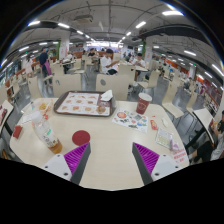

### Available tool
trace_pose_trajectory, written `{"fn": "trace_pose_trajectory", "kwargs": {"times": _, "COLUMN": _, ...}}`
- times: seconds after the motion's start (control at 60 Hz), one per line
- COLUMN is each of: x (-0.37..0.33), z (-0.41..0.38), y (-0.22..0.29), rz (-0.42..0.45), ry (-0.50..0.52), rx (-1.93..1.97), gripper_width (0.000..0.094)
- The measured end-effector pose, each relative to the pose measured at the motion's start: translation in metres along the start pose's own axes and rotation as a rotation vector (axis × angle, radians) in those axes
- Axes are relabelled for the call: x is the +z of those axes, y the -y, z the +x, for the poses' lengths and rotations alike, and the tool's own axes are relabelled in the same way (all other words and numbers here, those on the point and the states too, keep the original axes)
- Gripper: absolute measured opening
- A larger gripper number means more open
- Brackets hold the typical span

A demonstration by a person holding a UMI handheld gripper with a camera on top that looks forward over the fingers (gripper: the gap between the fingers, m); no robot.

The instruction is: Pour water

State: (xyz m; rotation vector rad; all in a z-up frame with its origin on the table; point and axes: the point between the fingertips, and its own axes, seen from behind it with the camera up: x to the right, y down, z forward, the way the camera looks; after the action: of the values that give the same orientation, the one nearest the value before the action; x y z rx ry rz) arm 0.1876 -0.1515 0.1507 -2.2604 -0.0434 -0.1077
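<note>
A clear plastic bottle [47, 135] with an orange-tinted base stands tilted at the table's left, beside a round dark-red cup [81, 138] just ahead of the left finger.

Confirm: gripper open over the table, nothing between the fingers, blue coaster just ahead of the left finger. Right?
Nearly. The gripper view shows the coaster is red, not blue. The rest holds: the gripper is open over the table, nothing is between its fingers, and the coaster lies just ahead of the left finger.
</note>
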Motion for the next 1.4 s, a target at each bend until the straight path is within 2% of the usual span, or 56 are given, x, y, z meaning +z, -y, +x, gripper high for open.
{"fn": "trace_pose_trajectory", "kwargs": {"times": 0.25, "x": -0.006, "z": -0.033, "y": -0.037, "rz": -0.036, "ry": 0.011, "rx": -0.034, "gripper_width": 0.0847}}
{"fn": "trace_pose_trajectory", "kwargs": {"times": 0.483, "x": -0.003, "z": -0.136, "y": -0.079, "rz": -0.068, "ry": 0.110, "rx": 0.006, "gripper_width": 0.0845}}
{"fn": "trace_pose_trajectory", "kwargs": {"times": 0.683, "x": 0.027, "z": -0.228, "y": -0.051, "rz": 0.071, "ry": 0.195, "rx": 0.027, "gripper_width": 0.0852}}
{"fn": "trace_pose_trajectory", "kwargs": {"times": 0.85, "x": 0.073, "z": -0.252, "y": -0.015, "rz": 0.180, "ry": 0.157, "rx": 0.049, "gripper_width": 0.0845}}
{"fn": "trace_pose_trajectory", "kwargs": {"times": 0.917, "x": 0.087, "z": -0.255, "y": -0.006, "rz": 0.205, "ry": 0.144, "rx": 0.064, "gripper_width": 0.0781}}
{"fn": "trace_pose_trajectory", "kwargs": {"times": 1.0, "x": 0.102, "z": -0.256, "y": -0.001, "rz": 0.220, "ry": 0.129, "rx": 0.082, "gripper_width": 0.0556}}
{"fn": "trace_pose_trajectory", "kwargs": {"times": 1.1, "x": 0.108, "z": -0.254, "y": 0.005, "rz": 0.251, "ry": 0.108, "rx": 0.076, "gripper_width": 0.0494}}
{"fn": "trace_pose_trajectory", "kwargs": {"times": 1.183, "x": 0.105, "z": -0.253, "y": 0.004, "rz": 0.234, "ry": 0.085, "rx": 0.077, "gripper_width": 0.0434}}
{"fn": "trace_pose_trajectory", "kwargs": {"times": 1.4, "x": 0.078, "z": -0.238, "y": 0.041, "rz": 0.234, "ry": -0.045, "rx": -0.099, "gripper_width": 0.0432}}
